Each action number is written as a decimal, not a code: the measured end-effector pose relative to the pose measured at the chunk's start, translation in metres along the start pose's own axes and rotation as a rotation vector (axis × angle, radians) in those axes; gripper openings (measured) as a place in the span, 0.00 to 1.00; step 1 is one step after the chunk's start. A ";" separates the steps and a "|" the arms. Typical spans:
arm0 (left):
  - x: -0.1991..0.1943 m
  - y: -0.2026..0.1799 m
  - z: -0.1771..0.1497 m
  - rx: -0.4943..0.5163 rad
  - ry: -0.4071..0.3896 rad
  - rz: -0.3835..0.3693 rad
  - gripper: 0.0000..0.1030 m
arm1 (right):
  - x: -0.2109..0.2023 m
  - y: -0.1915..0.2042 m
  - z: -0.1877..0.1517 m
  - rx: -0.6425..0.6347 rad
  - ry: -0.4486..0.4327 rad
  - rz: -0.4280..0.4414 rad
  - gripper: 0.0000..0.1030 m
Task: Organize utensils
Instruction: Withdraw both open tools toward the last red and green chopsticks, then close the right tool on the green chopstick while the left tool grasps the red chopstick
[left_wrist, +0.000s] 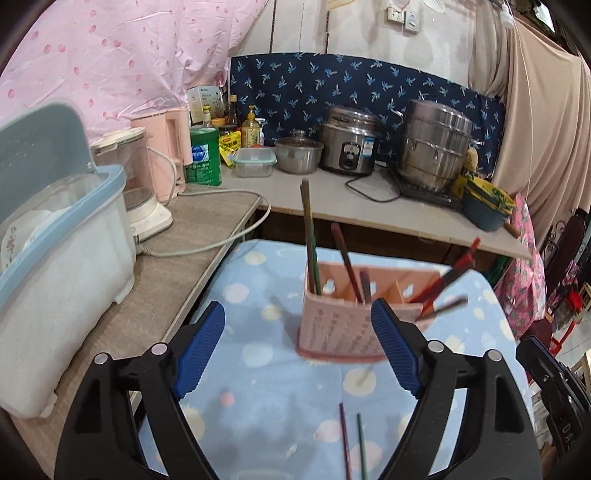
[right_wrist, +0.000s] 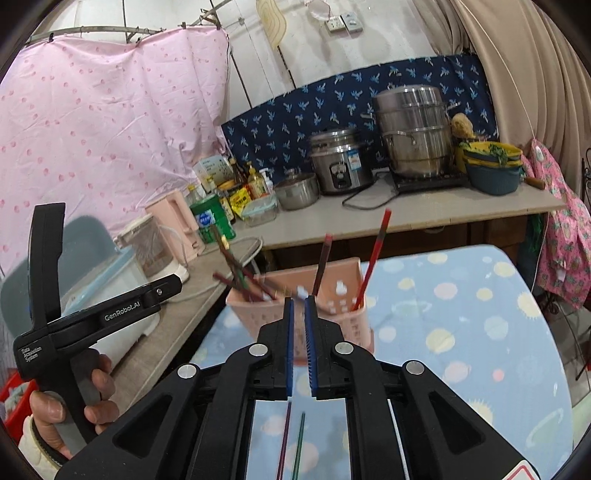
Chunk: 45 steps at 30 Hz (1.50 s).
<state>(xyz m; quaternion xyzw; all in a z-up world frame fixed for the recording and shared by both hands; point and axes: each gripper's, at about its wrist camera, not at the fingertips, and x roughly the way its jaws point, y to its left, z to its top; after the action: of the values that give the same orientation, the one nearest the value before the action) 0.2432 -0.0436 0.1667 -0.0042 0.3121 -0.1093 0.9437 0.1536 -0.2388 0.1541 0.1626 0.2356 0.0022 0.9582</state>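
**A:** Left wrist view: the left gripper (left_wrist: 297, 347) hangs with jaws spread wide and nothing between them, just in front of the pink utensil holder (left_wrist: 343, 325) on the planet-print tablecloth (left_wrist: 258, 369). What is the risk here?

**B:** The holder looks light and narrow-based. Judging from this, a nudge from the right blue pad (left_wrist: 395, 350), which overlaps its near corner in view, could tip it and spill the lot. Two loose chopsticks (left_wrist: 352, 443), one purple, one green, lie on the cloth near the camera, between the arms; they are thin and flat, so a pinch could slip off them.

**A:** And what is in the holder?

**B:** It is divided. The left compartment has a tall dark chopstick (left_wrist: 309, 236) and leaning red-brown ones (left_wrist: 347, 262); the right side has more red chopsticks (left_wrist: 447, 280) fanned outward.

**A:** Right wrist view?

**B:** The right gripper (right_wrist: 299, 343) has its jaws drawn to a narrow slit with nothing visibly held. The holder (right_wrist: 332, 314) sits straight ahead, just beyond the tips. The same two chopsticks (right_wrist: 291, 443) lie beneath it, side by side.

**A:** Hazard there?

**B:** The leaning sticks (right_wrist: 240, 273) at left and the upright red chopstick (right_wrist: 375, 254) at right jut over the rim; a new one pushed in carelessly could snag them. The left-hand tool (right_wrist: 88, 314) sits at near left, gripped by the person's hand (right_wrist: 70, 413).
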 end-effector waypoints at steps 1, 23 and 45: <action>-0.002 0.001 -0.010 0.003 0.009 0.001 0.76 | -0.002 0.001 -0.009 0.000 0.014 -0.002 0.11; -0.025 0.000 -0.183 0.091 0.201 0.066 0.76 | -0.040 0.006 -0.192 -0.035 0.296 -0.074 0.21; -0.025 0.010 -0.232 0.077 0.295 0.071 0.81 | -0.035 0.025 -0.242 -0.067 0.385 -0.066 0.21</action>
<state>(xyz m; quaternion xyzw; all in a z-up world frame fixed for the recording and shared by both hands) 0.0888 -0.0143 -0.0058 0.0589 0.4430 -0.0871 0.8903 0.0143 -0.1429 -0.0247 0.1192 0.4196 0.0095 0.8998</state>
